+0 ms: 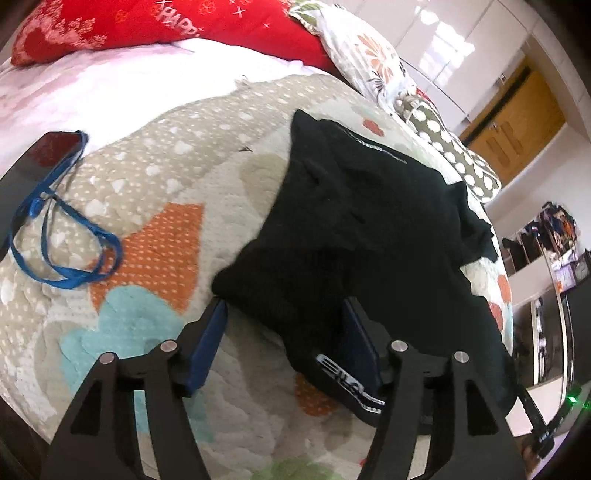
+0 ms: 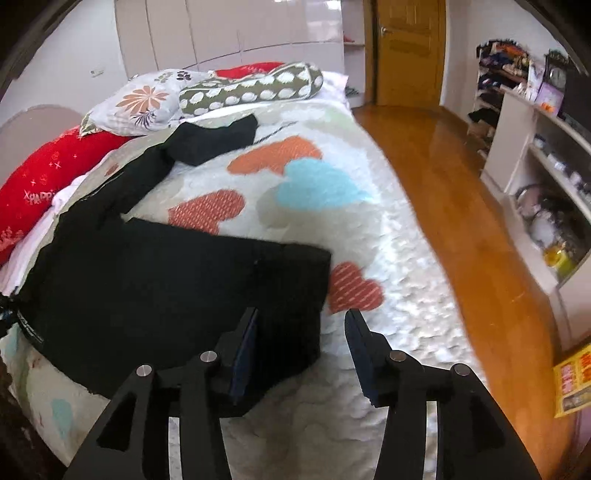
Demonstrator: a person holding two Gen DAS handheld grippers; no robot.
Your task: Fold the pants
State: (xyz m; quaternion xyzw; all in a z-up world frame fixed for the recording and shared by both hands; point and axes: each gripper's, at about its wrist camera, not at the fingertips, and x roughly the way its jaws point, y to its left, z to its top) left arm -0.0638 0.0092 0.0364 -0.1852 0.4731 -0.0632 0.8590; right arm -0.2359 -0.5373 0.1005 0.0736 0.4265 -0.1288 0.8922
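Note:
Black pants [image 1: 351, 221] lie partly folded on a heart-patterned quilt [image 1: 155, 177]. In the left wrist view their near end, with white lettering on the waistband, lies between the fingers of my left gripper [image 1: 284, 332]. The jaws stand apart and the left pad is clear of the cloth. In the right wrist view the pants [image 2: 166, 288] form a broad black panel, with one leg trailing back toward the pillows. My right gripper [image 2: 301, 343] hangs over the panel's near right corner with its jaws apart. The left finger is over the cloth and the right finger over bare quilt [image 2: 388, 240].
A blue lanyard [image 1: 66, 240] and a dark phone [image 1: 44, 155] lie on the quilt at left. A red pillow [image 1: 166, 29], a floral pillow [image 2: 140, 99] and a spotted bolster [image 2: 251, 88] line the head of the bed. Wooden floor [image 2: 443, 177] and cluttered shelves [image 2: 535, 166] are on the right.

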